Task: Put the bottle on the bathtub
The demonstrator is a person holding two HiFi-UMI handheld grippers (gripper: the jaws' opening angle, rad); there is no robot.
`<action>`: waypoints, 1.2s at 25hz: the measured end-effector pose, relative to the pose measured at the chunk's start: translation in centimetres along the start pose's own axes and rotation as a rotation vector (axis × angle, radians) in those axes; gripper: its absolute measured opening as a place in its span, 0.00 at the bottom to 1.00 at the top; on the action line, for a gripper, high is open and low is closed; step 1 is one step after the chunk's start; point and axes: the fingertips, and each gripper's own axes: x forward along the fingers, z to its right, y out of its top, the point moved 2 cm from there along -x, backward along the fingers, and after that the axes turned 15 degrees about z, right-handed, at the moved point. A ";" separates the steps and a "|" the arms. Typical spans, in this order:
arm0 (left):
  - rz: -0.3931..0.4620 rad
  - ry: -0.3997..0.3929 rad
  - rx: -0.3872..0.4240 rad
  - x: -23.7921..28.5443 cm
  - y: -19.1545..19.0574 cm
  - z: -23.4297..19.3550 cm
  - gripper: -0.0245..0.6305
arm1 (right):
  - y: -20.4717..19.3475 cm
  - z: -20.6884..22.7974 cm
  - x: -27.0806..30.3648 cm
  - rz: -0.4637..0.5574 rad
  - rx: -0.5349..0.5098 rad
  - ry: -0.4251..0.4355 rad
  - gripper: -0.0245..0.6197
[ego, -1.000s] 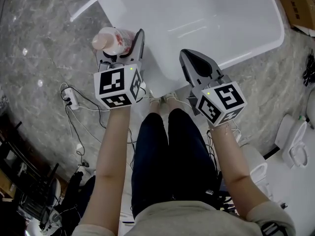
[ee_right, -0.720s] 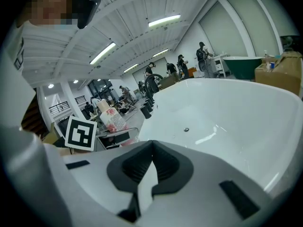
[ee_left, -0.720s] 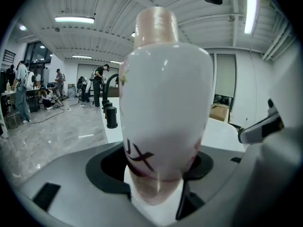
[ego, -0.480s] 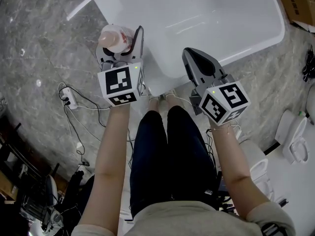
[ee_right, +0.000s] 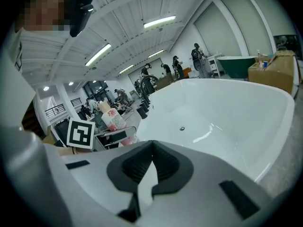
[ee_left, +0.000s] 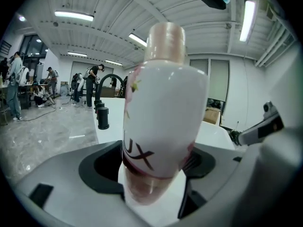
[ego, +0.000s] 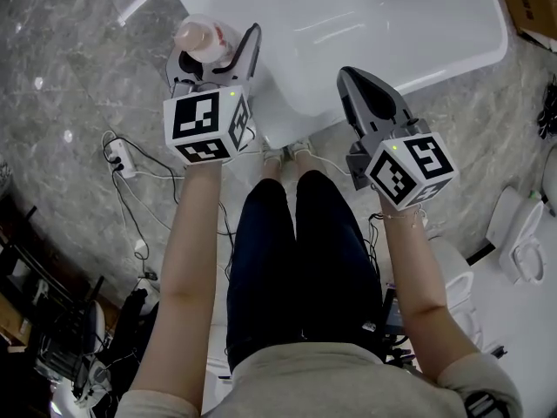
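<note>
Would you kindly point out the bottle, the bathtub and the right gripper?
bottle (ee_left: 165, 108): left gripper view, on its white label.
bathtub (ego: 400, 24): head view, on its bare inner surface.
right gripper (ee_right: 152, 145): right gripper view, where its closed fingers meet.

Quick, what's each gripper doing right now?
Left gripper: open, jaws just opening, bottle between them.
Right gripper: closed, empty.
</note>
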 end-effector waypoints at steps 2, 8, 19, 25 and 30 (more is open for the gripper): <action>-0.026 -0.013 -0.007 -0.4 0.1 0.2 0.56 | 0.7 -0.2 -0.4 0.012 0.001 0.002 0.04; -0.050 -0.005 -0.157 -2.9 1.2 -0.5 0.57 | 2.8 -2.6 -1.0 0.015 0.008 0.049 0.04; -0.019 -0.180 -0.226 -10.4 9.2 2.2 0.55 | 7.9 -12.0 -2.4 0.032 -0.042 0.216 0.04; 0.040 -0.181 -0.201 -13.3 15.2 2.8 0.29 | 11.4 -16.1 -3.1 0.047 -0.089 0.257 0.04; 0.076 -0.177 -0.225 -15.3 19.1 2.9 0.07 | 14.1 -17.9 -4.1 0.075 -0.125 0.280 0.04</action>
